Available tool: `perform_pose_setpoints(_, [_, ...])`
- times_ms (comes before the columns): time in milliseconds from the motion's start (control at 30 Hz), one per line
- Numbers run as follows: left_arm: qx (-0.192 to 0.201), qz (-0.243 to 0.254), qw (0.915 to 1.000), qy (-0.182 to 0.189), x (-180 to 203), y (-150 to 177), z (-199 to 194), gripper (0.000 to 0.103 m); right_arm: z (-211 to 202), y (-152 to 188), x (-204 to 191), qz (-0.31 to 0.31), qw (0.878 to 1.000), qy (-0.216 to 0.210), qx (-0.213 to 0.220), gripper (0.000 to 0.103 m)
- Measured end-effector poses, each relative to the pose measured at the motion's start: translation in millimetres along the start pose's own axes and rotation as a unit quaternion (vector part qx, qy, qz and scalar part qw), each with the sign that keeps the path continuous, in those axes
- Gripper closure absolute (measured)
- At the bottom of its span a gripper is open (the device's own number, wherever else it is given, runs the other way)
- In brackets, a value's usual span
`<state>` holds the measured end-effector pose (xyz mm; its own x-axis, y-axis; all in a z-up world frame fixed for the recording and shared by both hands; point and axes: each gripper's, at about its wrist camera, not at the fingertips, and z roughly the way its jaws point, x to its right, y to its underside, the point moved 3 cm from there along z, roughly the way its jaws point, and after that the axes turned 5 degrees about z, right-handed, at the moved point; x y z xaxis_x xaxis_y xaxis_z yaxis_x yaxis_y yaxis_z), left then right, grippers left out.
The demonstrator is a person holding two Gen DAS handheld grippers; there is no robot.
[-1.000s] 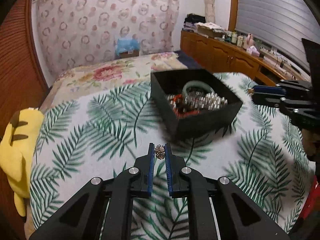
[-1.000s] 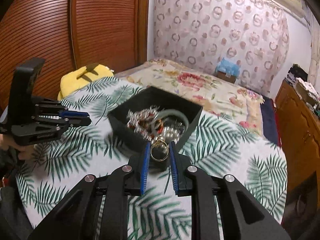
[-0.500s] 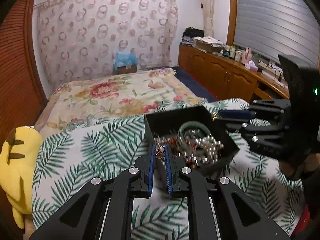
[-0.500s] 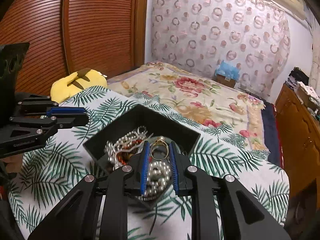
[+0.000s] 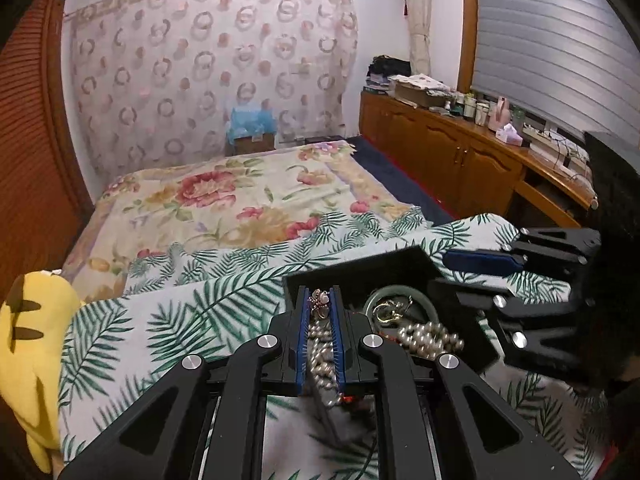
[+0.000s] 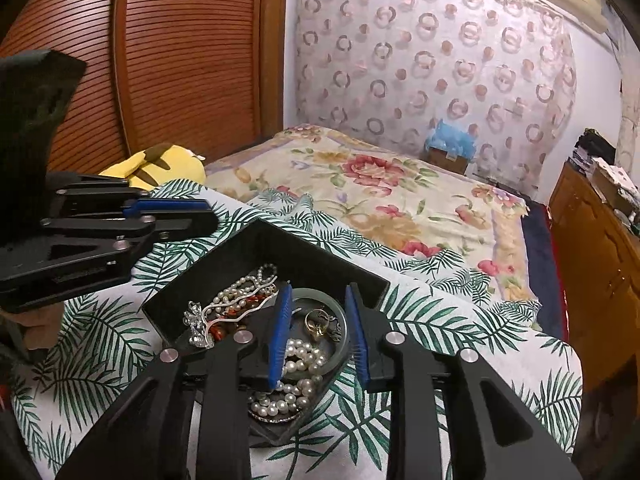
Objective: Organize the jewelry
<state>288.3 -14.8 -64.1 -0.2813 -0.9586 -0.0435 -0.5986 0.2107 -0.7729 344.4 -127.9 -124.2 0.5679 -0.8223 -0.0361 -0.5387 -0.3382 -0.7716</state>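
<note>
Left gripper (image 5: 320,304): clamped on a small pearl earring (image 5: 320,305) at its fingertips, as one second ago; now held over the near-left corner of the black box (image 5: 360,276), where earlier it hung over the leaf-print cover (image 5: 160,320).
Right gripper (image 6: 318,308): jaws have just been opening and stand apart, nothing pinched between the pads.
Gold ring (image 6: 316,322): earlier gripped by the right gripper; now lying inside the box, within the green bangle (image 6: 336,308), beside pearl strands (image 6: 300,360).
Black box: on the leaf-print cover, both grippers over it.
</note>
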Motion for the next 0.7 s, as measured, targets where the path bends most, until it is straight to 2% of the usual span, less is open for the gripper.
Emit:
perform_pose_setpoints(300, [-0.007,-0.012,0.9999,0.001,1,-7,11,0.091,-21,12,7,0.01,1.0,0.01,0.008,0.073])
perform_pose_setpoints(433, [-0.003,-0.008,1.0,-0.002,7,-4,1,0.075,-31,20,7,0.018,1.0,0.014,0.012,0.073])
perform_pose_setpoints(500, [-0.002,-0.007,1.0,-0.004,9,-2,-4,0.073,-36,22,6,0.023,1.0,0.015,0.014,0.073])
perform_pose_setpoints(567, [-0.001,-0.008,0.9999,-0.008,11,0,-12,0.064,-42,25,6,0.03,0.999,0.017,0.016,0.073])
perform_pose_setpoints(600, [0.003,-0.009,0.9999,-0.011,12,2,-18,0.054,-46,26,5,0.034,0.999,0.017,0.018,0.073])
perform_pose_setpoints(667, [0.01,-0.012,0.9998,-0.013,12,5,-29,0.044,-54,28,4,0.039,0.999,0.019,0.023,0.073])
perform_pose_setpoints(700, [0.011,-0.014,0.9997,-0.016,12,8,-35,0.034,-58,30,3,0.041,0.999,0.021,0.025,0.073])
